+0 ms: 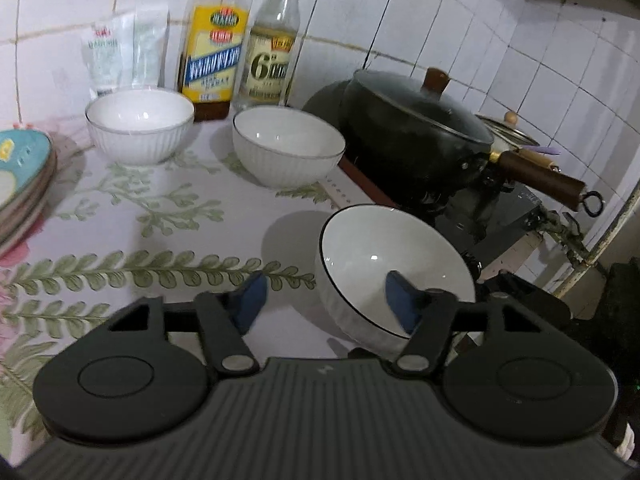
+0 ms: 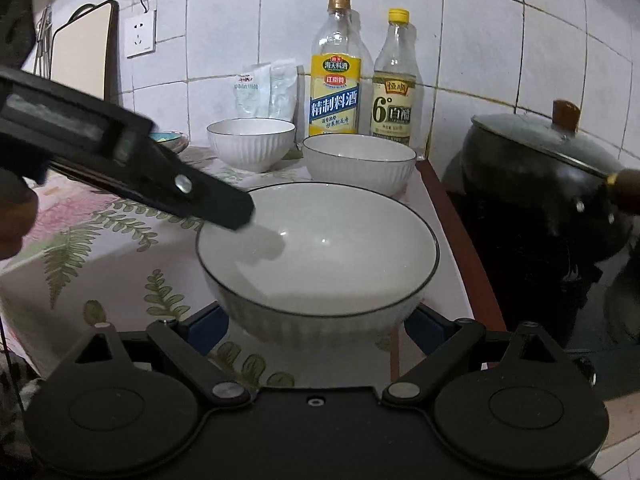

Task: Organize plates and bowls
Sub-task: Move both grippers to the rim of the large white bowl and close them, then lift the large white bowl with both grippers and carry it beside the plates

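- The blue pads of the right gripper point(image 2: 316, 326) are mostly hidden behind the nearest white ribbed ceramic bowl with a thin dark rim point(image 2: 318, 256); they flank its base, but whether they press it I cannot tell.
- The left gripper point(image 1: 326, 300) straddles that bowl's point(image 1: 394, 276) rim, one pad inside, one outside at 9 o'clock, jaws apart, not pressing.
- In the right wrist view the left gripper's black finger point(image 2: 216, 204) crosses from 10 o'clock, blurred, its tip at the bowl's rim.
- Bowls: three, all round, glossy and ribbed; the other two point(image 1: 288, 146) point(image 1: 140, 124) stand at 12 and 11 o'clock, on the leaf-printed tablecloth point(image 1: 160, 220).
- A stack of teal patterned plates point(image 1: 24, 176) is cut off at 9 o'clock; its count is unclear.
- Two clear glass bottles: a yellow-labelled one point(image 1: 214, 36) and a pale-labelled one point(image 1: 276, 40), against the white tiled wall point(image 1: 460, 32).
- One black lidded pan with a wooden handle point(image 1: 416, 140) sits at 2 o'clock.
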